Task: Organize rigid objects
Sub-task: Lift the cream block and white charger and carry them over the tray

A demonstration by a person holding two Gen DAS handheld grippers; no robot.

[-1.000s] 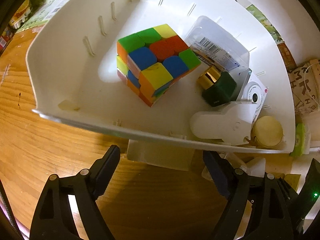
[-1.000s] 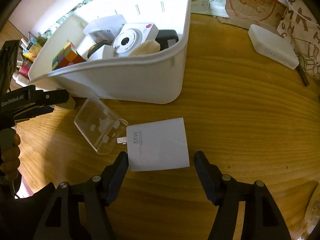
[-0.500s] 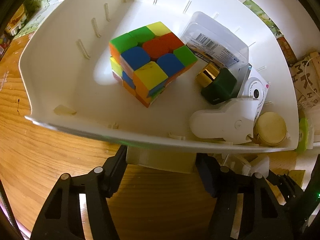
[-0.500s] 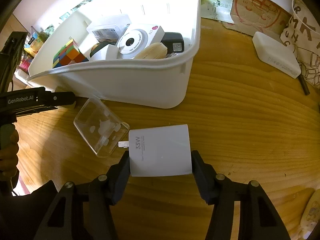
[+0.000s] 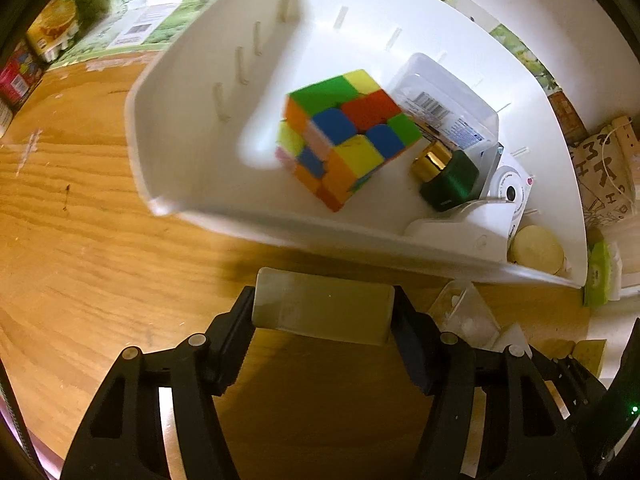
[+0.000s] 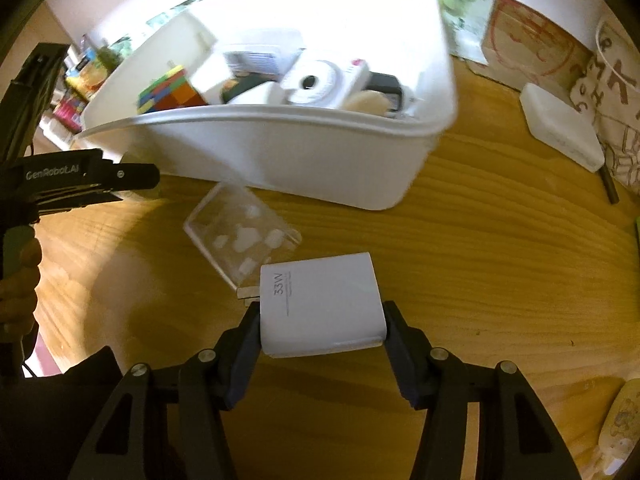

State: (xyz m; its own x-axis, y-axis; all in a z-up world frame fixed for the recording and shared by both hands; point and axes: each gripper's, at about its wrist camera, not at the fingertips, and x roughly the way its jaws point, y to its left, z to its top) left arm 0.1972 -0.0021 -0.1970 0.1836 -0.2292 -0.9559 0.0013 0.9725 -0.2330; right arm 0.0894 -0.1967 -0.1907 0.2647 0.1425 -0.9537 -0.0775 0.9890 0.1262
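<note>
The table (image 6: 500, 280) is varnished wood with a clear grain and a soft sheen, and the bin (image 6: 280, 152) on it is smooth, glossy white plastic. Inside, the cube (image 5: 344, 136) has bright matt plastic faces beside a cap (image 5: 430, 164) of shiny gold metal. The charger (image 6: 320, 304) is smooth satin white plastic; the case (image 6: 240, 236) is clear glossy plastic.

Our left gripper (image 5: 324, 312) and right gripper (image 6: 320, 320): black, silver screws; white "GenRobot.AI" marking upper left; bare-skinned hand (image 6: 16, 296) lower left.
</note>
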